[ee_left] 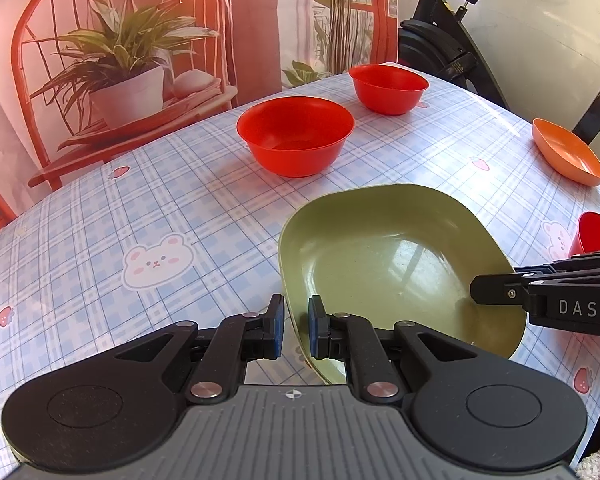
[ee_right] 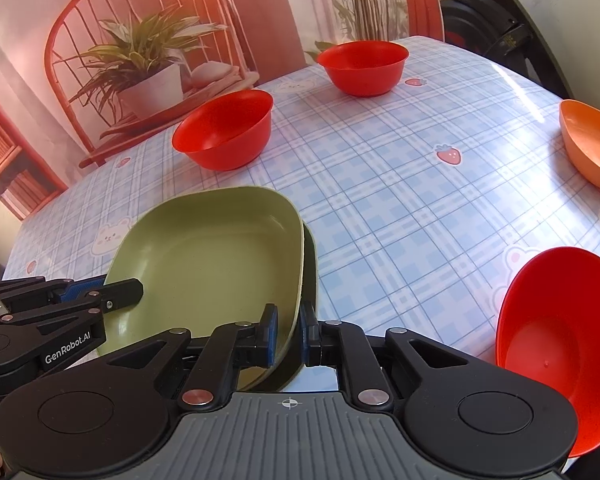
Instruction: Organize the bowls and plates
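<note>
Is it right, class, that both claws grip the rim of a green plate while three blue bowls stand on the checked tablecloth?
Not quite. The bowls are red, not blue, as the right wrist view shows. Both claws, left and right, do grip the green plate on the checked tablecloth.

Close downward wrist views, shared table [ee_left: 220, 208]

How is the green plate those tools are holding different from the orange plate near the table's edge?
The green plate is gripped at two rims, by the left hand-held gripper and the right hand-held gripper; the orange plate sits untouched. The green one rests on a second green plate; the orange one lies alone. Both are shallow, with rounded corners.
</note>
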`<state>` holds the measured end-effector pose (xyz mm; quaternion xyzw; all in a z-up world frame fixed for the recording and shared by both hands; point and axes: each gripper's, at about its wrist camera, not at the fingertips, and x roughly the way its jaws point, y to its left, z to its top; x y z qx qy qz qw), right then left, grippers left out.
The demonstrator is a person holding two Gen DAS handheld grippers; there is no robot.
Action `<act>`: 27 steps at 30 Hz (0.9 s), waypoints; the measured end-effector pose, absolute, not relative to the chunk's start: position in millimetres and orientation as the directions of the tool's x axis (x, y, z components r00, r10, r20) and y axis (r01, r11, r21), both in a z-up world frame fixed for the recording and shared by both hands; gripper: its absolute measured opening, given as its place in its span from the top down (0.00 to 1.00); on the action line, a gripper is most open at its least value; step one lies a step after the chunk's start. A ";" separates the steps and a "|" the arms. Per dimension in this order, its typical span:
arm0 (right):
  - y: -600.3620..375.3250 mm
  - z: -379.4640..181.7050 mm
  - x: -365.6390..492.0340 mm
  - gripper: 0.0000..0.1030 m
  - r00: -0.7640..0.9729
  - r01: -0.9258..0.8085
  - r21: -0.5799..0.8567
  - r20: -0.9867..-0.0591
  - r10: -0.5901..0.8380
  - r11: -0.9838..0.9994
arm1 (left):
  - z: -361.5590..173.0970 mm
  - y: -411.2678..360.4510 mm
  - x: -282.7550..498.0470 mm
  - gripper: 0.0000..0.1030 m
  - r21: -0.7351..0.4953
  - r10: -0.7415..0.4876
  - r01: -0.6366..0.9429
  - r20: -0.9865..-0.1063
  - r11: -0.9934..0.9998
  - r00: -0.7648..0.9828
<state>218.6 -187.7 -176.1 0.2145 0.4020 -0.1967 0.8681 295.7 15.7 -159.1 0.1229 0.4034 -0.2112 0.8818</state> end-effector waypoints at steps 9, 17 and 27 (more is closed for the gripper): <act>-186.8 -170.7 217.9 0.82 0.610 0.494 0.198 -0.772 -0.176 0.847 | -159.2 16.5 292.2 0.86 0.053 -0.269 0.470 -0.761 0.881 0.590; -187.5 -169.4 215.4 0.77 0.620 0.484 0.216 -0.769 -0.158 0.848 | -158.3 18.3 291.7 0.84 0.049 -0.271 0.468 -0.760 0.882 0.590; -194.8 -168.3 209.6 0.71 0.606 0.519 0.182 -0.768 -0.210 0.835 | -156.9 20.1 287.4 0.84 0.051 -0.264 0.455 -0.754 0.889 0.602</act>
